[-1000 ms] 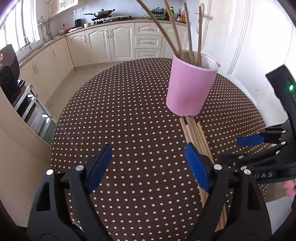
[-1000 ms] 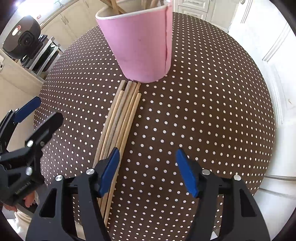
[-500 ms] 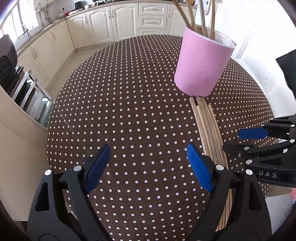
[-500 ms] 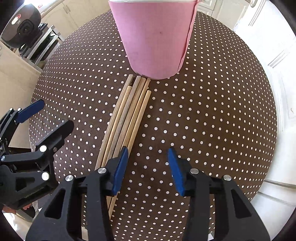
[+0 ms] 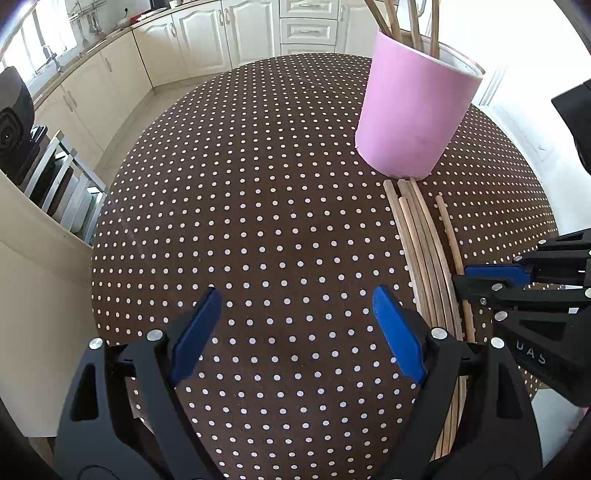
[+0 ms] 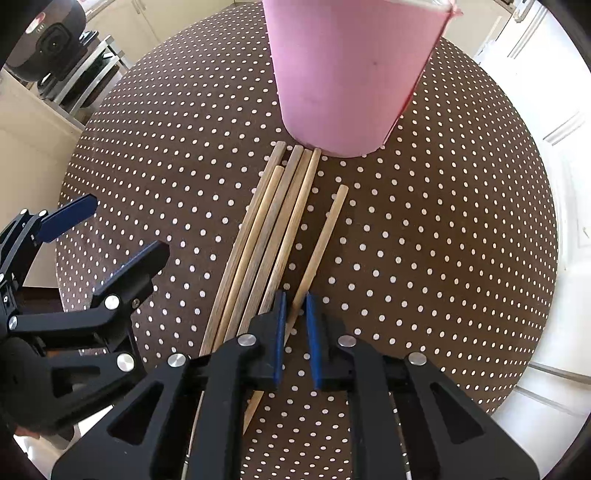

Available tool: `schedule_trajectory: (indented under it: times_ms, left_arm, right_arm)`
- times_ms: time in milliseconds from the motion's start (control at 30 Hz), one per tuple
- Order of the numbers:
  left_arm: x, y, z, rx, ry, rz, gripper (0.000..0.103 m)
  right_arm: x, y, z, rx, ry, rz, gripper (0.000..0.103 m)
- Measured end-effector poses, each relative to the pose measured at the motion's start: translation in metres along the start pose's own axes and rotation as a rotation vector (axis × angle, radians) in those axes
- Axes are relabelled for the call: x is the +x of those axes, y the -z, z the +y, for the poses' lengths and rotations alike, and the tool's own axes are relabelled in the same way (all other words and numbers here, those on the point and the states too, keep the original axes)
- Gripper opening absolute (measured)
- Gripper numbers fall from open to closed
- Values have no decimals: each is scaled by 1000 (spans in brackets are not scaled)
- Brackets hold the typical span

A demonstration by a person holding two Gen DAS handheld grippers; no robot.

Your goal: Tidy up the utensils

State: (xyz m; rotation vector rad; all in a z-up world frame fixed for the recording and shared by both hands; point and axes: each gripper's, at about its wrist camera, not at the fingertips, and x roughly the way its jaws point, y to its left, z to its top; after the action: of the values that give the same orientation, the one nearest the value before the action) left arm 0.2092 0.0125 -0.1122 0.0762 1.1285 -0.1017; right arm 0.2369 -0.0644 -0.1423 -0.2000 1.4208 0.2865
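One chopstick [image 6: 320,243] lies apart from the rest, running from centre frame down toward the lower middle of the right wrist view, on the dotted table [image 6: 443,258]. The right tool [image 6: 294,314] is closing on its lower stretch: the stick sits between the two blue pads, which stand almost together, though whether they press it yet is hard to tell. Just left lies the bundle of chopsticks [image 6: 266,236], its far ends touching or nearly touching the foot of the pink cup [image 6: 351,74] at the top of the frame, where other sticks [image 5: 413,22] already stand.

The grip looks low on a thin round stick, so it may roll out of the pads, or tilt once lifted and miss the cup's mouth. The left pad is close to the bundle and could drag a neighbour along. The left tool [image 5: 295,328], wide open and holding nothing, hangs over bare table at lower centre of its own view.
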Motion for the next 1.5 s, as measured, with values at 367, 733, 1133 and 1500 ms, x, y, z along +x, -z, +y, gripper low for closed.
schedule_trajectory:
  times_ms: [367,733,1133,1500]
  left_arm:
    - [7,-1,-13,8,36,53,83]
    - [12,-12,-28,-9,125,102,83]
    - [29,-31,-52,52,31,160,83]
    - [32,-51,-104,151,10,201,41]
  right_arm:
    - [-2,11,7,-38,0,-9,4]
    - [-6,19,-16,7,-41,-15,4]
    - [-9,26,-22,-2,-56,-34,4]
    - [-10,26,-25,38,-82,-42,4]
